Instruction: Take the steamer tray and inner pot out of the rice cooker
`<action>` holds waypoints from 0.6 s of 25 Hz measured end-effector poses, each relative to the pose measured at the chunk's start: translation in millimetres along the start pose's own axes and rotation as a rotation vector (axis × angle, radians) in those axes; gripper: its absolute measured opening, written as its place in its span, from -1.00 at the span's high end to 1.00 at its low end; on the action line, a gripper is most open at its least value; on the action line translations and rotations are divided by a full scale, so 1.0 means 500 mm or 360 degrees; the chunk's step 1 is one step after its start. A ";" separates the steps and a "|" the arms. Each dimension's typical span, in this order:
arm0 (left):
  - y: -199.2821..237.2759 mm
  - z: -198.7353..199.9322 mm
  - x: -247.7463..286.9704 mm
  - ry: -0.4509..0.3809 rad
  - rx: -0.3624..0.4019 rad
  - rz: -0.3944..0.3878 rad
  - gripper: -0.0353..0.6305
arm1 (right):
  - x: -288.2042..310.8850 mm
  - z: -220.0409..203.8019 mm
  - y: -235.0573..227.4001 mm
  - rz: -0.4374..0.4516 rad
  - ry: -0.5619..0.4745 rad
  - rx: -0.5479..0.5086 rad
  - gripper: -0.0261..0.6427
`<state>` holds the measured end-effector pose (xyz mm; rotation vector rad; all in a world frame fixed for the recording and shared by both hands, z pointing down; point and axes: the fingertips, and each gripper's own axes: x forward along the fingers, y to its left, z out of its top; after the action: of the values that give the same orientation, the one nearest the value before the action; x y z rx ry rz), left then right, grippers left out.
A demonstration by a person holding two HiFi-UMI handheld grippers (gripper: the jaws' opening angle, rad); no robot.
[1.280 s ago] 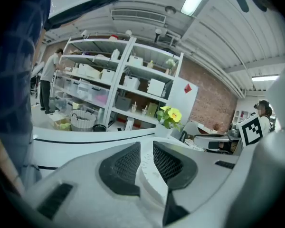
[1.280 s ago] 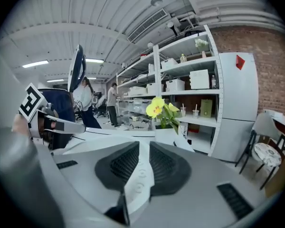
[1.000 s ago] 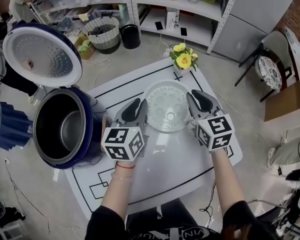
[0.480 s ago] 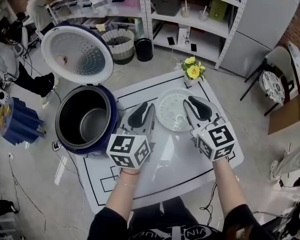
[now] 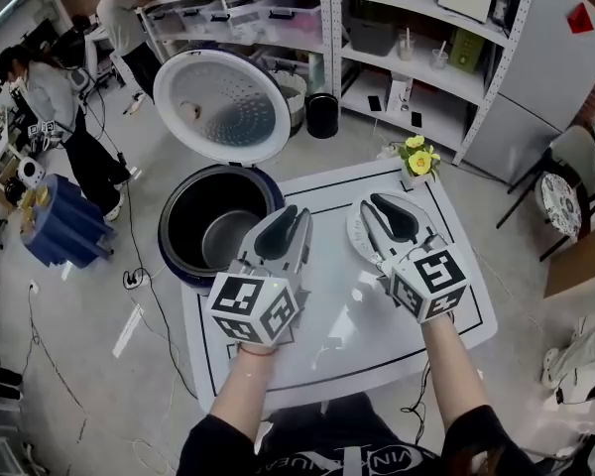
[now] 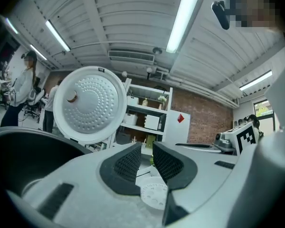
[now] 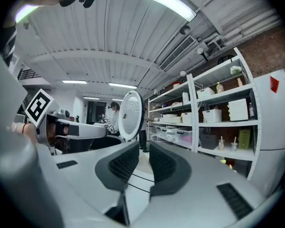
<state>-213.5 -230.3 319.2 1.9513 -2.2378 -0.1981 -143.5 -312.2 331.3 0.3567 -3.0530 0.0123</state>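
The dark blue rice cooker (image 5: 183,256) stands at the table's left edge with its round lid (image 5: 228,102) swung up. The metal inner pot (image 5: 223,238) sits inside it. The white perforated steamer tray (image 5: 359,236) lies on the table, partly hidden under my right gripper (image 5: 370,206). My left gripper (image 5: 297,216) hovers just right of the cooker's rim. Both are open with a narrow gap and nothing between the pads. In the left gripper view the gripper (image 6: 147,148) points level at the lid (image 6: 89,103), with the tray (image 6: 154,194) below it. The right gripper (image 7: 143,148) also points level.
The white table (image 5: 327,335) has black lines on it. A small pot of yellow flowers (image 5: 419,159) stands at its far corner. Shelving (image 5: 407,28) lines the back. Two people (image 5: 64,107) and a blue object (image 5: 55,221) are off to the left.
Both grippers have risen from either side of the steamer tray and shifted left. The tray stays on the table, and the left gripper is now near the cooker's rim.
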 end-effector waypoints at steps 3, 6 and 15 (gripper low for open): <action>0.031 0.030 -0.046 -0.0065 -0.0030 0.0038 0.68 | 0.033 0.008 0.045 0.0073 -0.0009 -0.0001 0.73; 0.068 0.056 -0.095 -0.0107 -0.0025 0.0098 0.68 | 0.066 0.010 0.094 0.0143 0.0001 0.0013 0.73; 0.209 0.081 -0.246 -0.0128 0.0035 0.0374 0.68 | 0.174 -0.021 0.233 0.0310 0.0116 0.0161 0.64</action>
<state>-307.2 -94.4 296.7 1.6993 -2.5061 -0.2255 -254.1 -218.8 347.6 0.0612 -3.0084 0.1856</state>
